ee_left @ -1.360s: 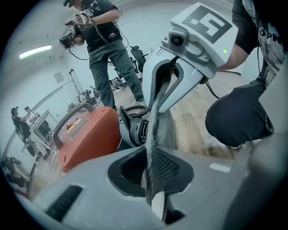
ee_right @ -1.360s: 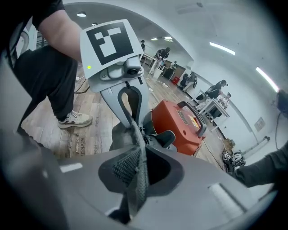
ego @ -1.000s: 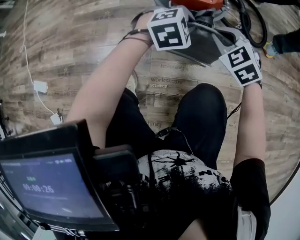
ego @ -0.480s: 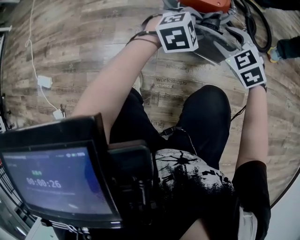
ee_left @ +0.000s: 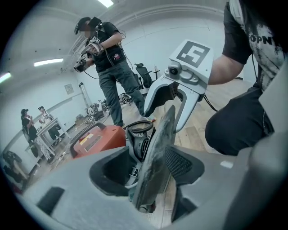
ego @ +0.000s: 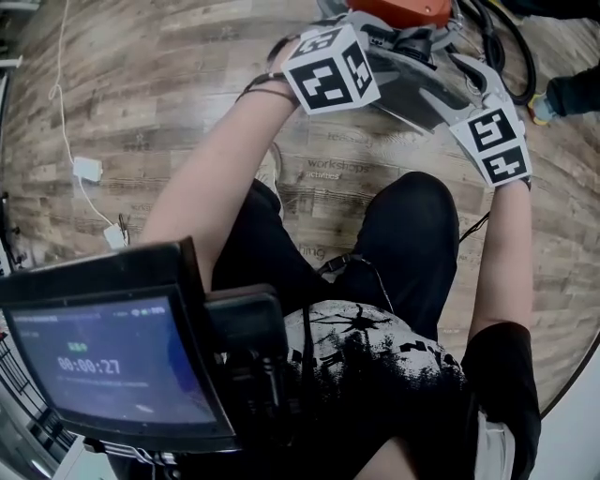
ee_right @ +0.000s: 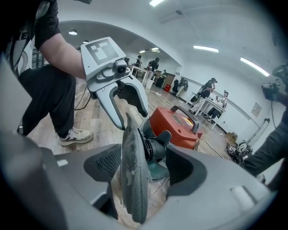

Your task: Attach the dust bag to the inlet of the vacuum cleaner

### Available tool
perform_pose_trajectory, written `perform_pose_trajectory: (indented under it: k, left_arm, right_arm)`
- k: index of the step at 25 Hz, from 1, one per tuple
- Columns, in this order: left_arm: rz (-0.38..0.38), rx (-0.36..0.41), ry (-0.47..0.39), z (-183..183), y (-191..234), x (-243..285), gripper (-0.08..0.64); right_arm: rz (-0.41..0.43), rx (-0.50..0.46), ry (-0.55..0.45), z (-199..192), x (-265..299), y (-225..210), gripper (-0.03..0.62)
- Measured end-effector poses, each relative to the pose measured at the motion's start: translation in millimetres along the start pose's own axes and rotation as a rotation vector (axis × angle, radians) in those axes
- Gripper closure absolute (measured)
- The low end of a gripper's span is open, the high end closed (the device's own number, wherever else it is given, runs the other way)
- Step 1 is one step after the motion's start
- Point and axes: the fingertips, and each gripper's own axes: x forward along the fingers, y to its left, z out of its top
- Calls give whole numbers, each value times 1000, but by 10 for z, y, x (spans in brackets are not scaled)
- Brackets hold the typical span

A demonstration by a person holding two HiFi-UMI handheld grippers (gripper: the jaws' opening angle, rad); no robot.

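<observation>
A flat grey dust bag (ego: 412, 89) is seen edge-on between the jaws in both gripper views, as the dust bag (ee_left: 157, 148) and the dust bag (ee_right: 134, 175). Behind it sits the red vacuum cleaner (ee_right: 177, 123) with its black inlet (ee_right: 155, 146). My left gripper (ee_left: 148, 168) has its jaws opening, and a gap shows beside the bag. The jaws of my right gripper (ee_right: 145, 173) are opening too, with gaps on both sides of the bag. In the head view my left gripper (ego: 375, 47) and right gripper (ego: 455, 94) flank the bag in front of the vacuum cleaner (ego: 398, 9).
A black hose (ego: 511, 47) coils by the vacuum. A white cable and adaptor (ego: 82, 171) lie on the wood floor at left. A screen (ego: 103, 361) hangs at my chest. Another person (ee_left: 105, 58) stands behind the vacuum, with tables and people further back.
Both marker cubes have shifted a little beside the bag and the head view has drifted. The jaws themselves are hidden behind the cubes in the earlier frames.
</observation>
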Motion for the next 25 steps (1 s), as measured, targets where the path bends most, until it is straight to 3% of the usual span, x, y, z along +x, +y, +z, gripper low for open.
perform_pose_trajectory:
  k: [4,8,10,17,20,25]
  left_arm:
    - [18,3,-81,176,34,-216,358]
    - [51,-21,-185,276,176,-416,539]
    - [42,-39,-220,277,263,-478,558]
    - [-46,-85,-310,267,784,-844,558]
    - [-36,-121,-372,334,800,-982,558]
    - [-38,-254,-366,296,842,-1353,558]
  right_arm:
    - [-24,35,-92,253,-233,-62,332]
    - [-50,78,-196,479,-315,-131,485]
    - [-65,87,-225,576,-255,-188,573]
    - [-9,88,-211,1154,128,-387,588]
    - [-10,97,-236,1216,106,-314,588]
    - [18,136,-238,1581,-50,-304,588]
